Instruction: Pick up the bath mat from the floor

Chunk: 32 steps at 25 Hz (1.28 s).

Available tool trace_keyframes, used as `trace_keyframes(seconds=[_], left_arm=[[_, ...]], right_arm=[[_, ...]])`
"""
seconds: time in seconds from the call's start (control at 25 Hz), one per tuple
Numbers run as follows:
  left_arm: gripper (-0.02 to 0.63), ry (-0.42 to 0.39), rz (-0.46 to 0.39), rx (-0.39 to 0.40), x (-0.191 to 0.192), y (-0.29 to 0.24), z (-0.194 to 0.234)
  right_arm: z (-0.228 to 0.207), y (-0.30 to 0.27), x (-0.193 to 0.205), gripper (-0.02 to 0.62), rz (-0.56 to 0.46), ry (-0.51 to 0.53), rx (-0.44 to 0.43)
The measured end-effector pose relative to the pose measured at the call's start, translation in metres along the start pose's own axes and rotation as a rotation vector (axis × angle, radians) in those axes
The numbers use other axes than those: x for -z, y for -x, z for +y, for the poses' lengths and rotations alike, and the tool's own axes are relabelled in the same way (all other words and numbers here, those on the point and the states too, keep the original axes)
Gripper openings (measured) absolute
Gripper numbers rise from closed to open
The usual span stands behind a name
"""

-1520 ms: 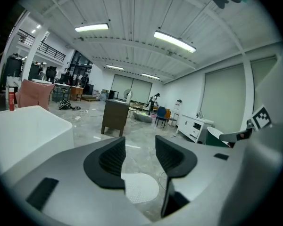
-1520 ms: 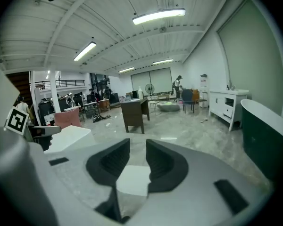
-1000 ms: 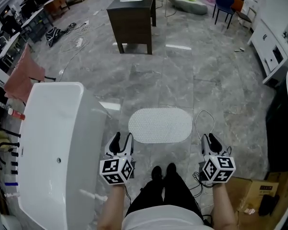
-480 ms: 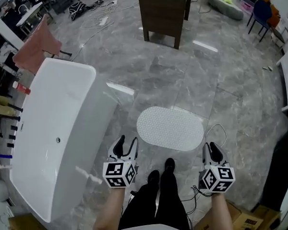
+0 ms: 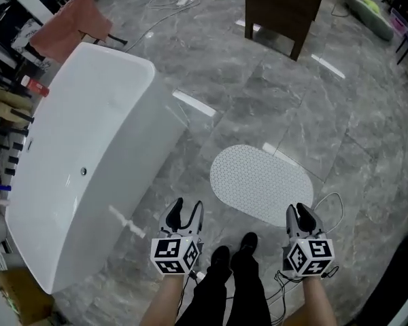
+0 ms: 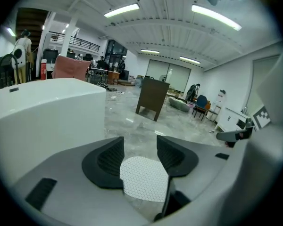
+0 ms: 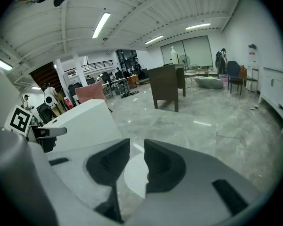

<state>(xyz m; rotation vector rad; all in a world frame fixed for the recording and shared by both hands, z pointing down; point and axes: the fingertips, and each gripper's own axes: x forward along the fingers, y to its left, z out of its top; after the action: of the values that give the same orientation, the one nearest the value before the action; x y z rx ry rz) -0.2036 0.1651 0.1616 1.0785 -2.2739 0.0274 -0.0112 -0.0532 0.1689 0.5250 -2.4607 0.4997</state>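
Note:
The bath mat [image 5: 262, 183] is a white, dotted oval lying flat on the grey marble floor, just ahead of the person's feet. My left gripper [image 5: 185, 209] hovers near the mat's left end, well above the floor. Its jaws are opening and nothing is between them. In the left gripper view the mat [image 6: 144, 178] shows through the gap of the left gripper [image 6: 140, 147]. My right gripper [image 5: 302, 214] hangs over the mat's near right edge, with a narrow gap between its jaws and nothing in it. The right gripper view shows the mat [image 7: 134, 175] below the right gripper [image 7: 137, 149].
A large white bathtub [image 5: 81, 155] stands close on the left. A dark wooden cabinet [image 5: 282, 9] is farther ahead. A pink towel [image 5: 71, 22] hangs beyond the tub. A white cable [image 5: 328, 202] loops on the floor by the mat's right end.
The head view has swung left, so the tub now fills more of the left side. Both grippers stay low in front of the person. The mat has not moved on the floor.

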Motion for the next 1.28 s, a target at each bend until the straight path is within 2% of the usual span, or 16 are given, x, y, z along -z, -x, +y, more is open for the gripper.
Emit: trace_keyframes(seconds=[0.2,0.48,0.84,1.04,1.28], left_arm=[[0.221,0.032,0.006,-0.056,0.069,-0.042,0.044],[0.223,0.036,0.005,-0.101,0.167,-0.106,0.098],[0.233,0.027,0.006,-0.103,0.277,-0.191,0.138],[0.238,0.014,0.0,-0.099,0.325,-0.245,0.154],[0.248,0.029,0.006,-0.089,0.362,-0.301,0.167]], right_arm=[[0.011,-0.078,0.059,0.095,0.031,0.068,-0.079],[0.006,-0.184,0.148,0.095,0.051,0.103,-0.147],[-0.002,-0.292,0.231,0.095,0.024,0.168,-0.212],[-0.011,-0.343,0.27,0.095,0.013,0.191,-0.244],[-0.02,-0.387,0.293,0.095,-0.006,0.201,-0.262]])
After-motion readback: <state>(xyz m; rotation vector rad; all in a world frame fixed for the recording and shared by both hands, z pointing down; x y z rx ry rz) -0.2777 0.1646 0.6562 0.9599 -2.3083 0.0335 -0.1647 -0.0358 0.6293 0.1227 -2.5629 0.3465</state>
